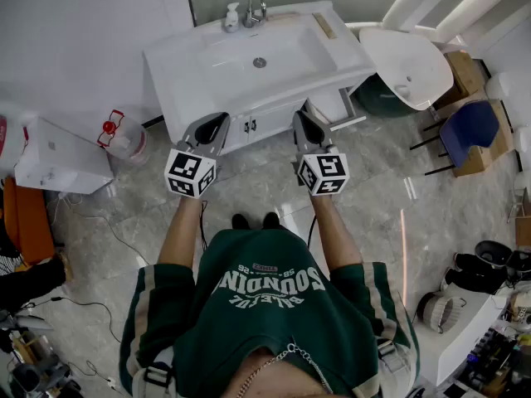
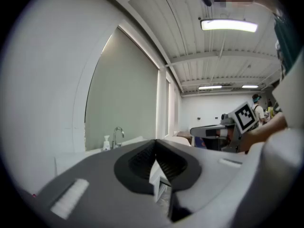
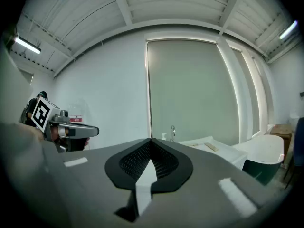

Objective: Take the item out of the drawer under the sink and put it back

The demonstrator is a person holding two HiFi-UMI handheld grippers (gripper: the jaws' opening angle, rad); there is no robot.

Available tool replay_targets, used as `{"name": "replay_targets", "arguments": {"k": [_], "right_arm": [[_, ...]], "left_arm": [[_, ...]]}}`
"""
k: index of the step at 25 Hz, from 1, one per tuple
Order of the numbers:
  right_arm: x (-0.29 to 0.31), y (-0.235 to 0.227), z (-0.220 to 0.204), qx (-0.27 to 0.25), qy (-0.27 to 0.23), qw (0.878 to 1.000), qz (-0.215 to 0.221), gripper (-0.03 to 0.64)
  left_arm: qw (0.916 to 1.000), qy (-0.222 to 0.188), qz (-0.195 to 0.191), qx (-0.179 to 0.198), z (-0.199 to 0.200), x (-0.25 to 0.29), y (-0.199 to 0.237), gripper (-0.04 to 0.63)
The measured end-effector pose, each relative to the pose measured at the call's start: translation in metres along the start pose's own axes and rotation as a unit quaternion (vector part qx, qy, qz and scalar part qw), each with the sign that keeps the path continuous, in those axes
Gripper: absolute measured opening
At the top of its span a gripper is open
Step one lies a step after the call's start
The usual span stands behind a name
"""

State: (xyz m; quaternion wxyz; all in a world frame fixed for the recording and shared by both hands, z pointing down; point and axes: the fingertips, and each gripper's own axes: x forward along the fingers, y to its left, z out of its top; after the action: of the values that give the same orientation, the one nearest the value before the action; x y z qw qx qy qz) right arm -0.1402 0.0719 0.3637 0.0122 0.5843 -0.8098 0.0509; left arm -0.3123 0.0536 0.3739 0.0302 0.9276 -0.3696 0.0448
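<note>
The left gripper (image 2: 155, 145) has its jaws pressed together at the tips with nothing between them. The right gripper (image 3: 151, 144) is the same, tips meeting and empty. The person holds the pair side by side, a little apart, both pointing at the sink (image 1: 187, 65) and raised clear of the marble floor (image 1: 249, 189). From the head view their tips line up with the cabinet front (image 1: 261, 123) under the basin. I cannot tell whether they touch it. That front is closed flush, so the item is out of sight. A faucet (image 1: 255, 8) stands at the back of the sink with a soap bottle (image 1: 231, 16) just beside it. To the right of the sink is a white tub (image 1: 406, 65), with a blue chair (image 1: 469, 127) beyond it. To the left a jug (image 1: 123, 139) with a red cap sits on the floor next to a white box (image 1: 58, 160).
</note>
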Motion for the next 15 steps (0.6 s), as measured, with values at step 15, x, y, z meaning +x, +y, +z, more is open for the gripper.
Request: {"name": "replay_targets", "arguments": {"k": [15], "right_arm": [[-0.0032,-0.0024,0.0035,-0.003,-0.01,1.0,-0.014,0.002]], "left_arm": [[0.9998,-0.008,-0.019,-0.004,-0.0024,0.0085,-0.0058,0.049]]}}
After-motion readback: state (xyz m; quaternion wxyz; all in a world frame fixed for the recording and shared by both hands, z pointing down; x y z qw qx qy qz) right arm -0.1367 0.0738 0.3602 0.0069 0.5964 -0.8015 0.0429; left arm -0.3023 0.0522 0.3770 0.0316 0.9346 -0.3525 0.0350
